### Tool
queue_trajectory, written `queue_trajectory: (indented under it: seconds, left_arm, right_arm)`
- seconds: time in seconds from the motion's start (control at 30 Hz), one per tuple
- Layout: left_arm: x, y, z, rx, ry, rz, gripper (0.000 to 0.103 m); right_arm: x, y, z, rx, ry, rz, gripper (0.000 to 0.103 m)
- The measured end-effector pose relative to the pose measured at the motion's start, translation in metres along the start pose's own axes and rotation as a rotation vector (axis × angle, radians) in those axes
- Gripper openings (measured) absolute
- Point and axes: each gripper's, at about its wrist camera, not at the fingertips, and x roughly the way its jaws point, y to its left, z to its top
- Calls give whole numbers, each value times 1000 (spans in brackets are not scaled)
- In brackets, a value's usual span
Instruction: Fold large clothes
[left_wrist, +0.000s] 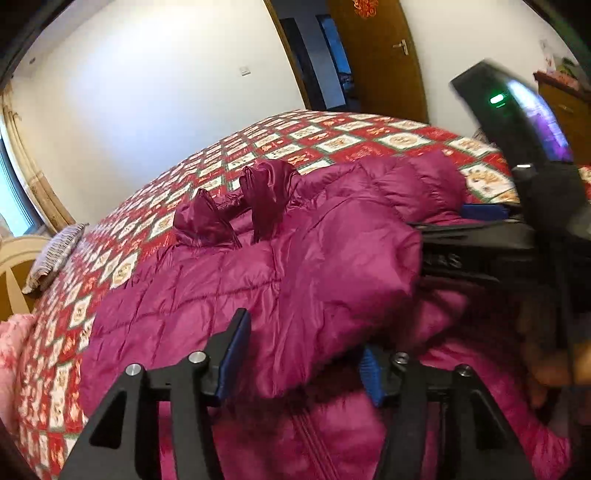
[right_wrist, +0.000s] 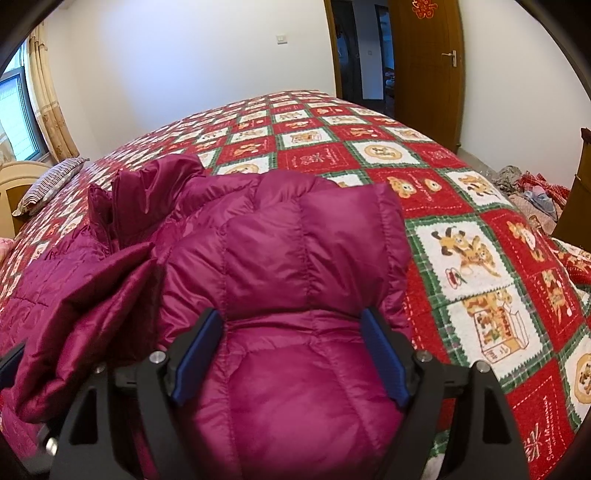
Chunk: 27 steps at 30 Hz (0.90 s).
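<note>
A magenta quilted down jacket (left_wrist: 221, 288) lies spread on the bed, its hood bunched at the far side. My left gripper (left_wrist: 303, 365) is open over the front of the jacket. A folded-over sleeve end lies loose between its blue pads (left_wrist: 236, 358), which do not squeeze it. In the right wrist view, my right gripper (right_wrist: 291, 354) stands wide, with both pads pressed against a puffy fold of the jacket (right_wrist: 295, 240) that fills the gap. The right gripper (left_wrist: 432, 247) also reaches in from the right of the left wrist view, with a hand (left_wrist: 546, 362) behind it.
The bed carries a red, green and white checked cover (right_wrist: 461, 258), bare beyond and to the right of the jacket. A striped pillow (right_wrist: 51, 184) lies at the far left. A wooden door (right_wrist: 424, 74) stands behind the bed, with a heap of clothes (right_wrist: 532, 188) on the floor at right.
</note>
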Motion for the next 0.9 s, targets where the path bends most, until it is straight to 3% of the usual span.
queue_trajectory:
  seconds: [0.13, 0.3, 0.33, 0.4, 0.47, 0.53, 0.63, 0.7, 0.8, 0.9]
  left_arm:
    - [-21, 12, -15, -77, 21, -91, 63]
    - [-50, 39, -32, -93, 29, -137, 63]
    - [-58, 51, -33, -101, 24, -145, 63]
    - [-65, 80, -33, -147, 32, -159, 63]
    - [-66, 115, -30, -228, 37, -155, 63]
    - [-55, 150, -20, -316, 37, -72, 63]
    - [-31, 188, -5, -418, 53, 92, 63]
    - [-12, 200, 3, -418, 73, 174, 63]
    - [16, 209, 1, -412, 118, 267, 63]
    - [42, 212, -16, -460, 182, 255, 63]
  right_arm:
    - [0, 0, 0, -2, 1, -3, 81]
    - [-1, -1, 1, 4, 9, 2, 81]
    - [-4, 0, 2, -4, 30, -14, 79]
    - [-21, 4, 4, -30, 13, -78, 57]
    - [-60, 7, 6, -20, -113, -120, 56]
    - [-89, 23, 11, -27, -195, -38, 56]
    - [-92, 73, 20, -157, -160, 97, 58]
    - [-85, 105, 19, -243, -134, 137, 58]
    - [-59, 137, 9, -364, -62, 141, 56]
    - [-19, 137, -3, -419, 37, 61, 53]
